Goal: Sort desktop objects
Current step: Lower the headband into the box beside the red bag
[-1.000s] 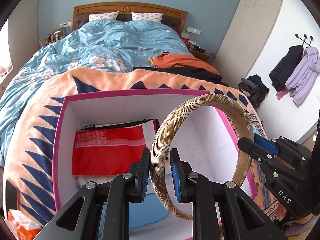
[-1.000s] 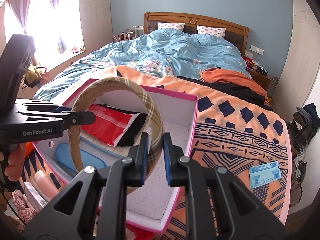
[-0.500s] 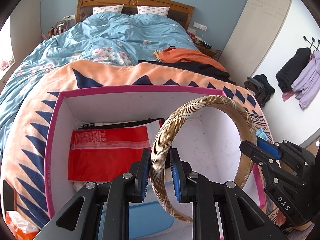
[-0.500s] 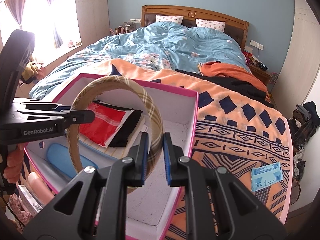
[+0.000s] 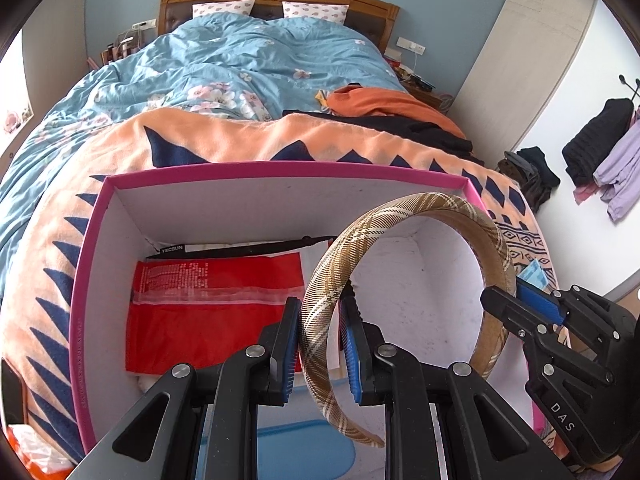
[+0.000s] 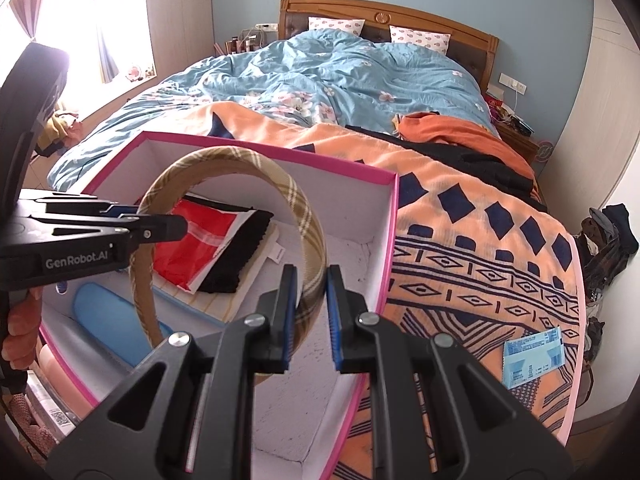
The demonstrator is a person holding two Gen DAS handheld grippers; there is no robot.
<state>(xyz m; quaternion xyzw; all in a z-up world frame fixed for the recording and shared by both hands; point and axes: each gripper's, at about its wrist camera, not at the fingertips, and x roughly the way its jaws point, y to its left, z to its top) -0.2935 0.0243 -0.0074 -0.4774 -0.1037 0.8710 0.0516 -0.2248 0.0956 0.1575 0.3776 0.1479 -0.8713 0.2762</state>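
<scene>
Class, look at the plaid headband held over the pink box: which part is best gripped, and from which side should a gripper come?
Grip the plaid headband on its side arms, pads across the flat band, coming from its open end. The left gripper and right gripper each pinch one arm this way above the pink box.

The long blue oval object point(image 5: 316, 450) on the floor of the pink-rimmed white cardboard box point(image 5: 280, 169) is mostly hidden behind black gripper fingers in the left wrist view, and what it is cannot be told. The red plastic packet point(image 5: 208, 320) covers most of the flat black item point(image 5: 244, 247) beneath it; the small print on the packet is too fine to read. In the right wrist view, the light blue paper slip point(image 6: 534, 356) on the orange patterned blanket point(image 6: 480, 264) carries illegible text. A hand point(image 6: 20, 332) shows only as fingertips at the left edge.
</scene>
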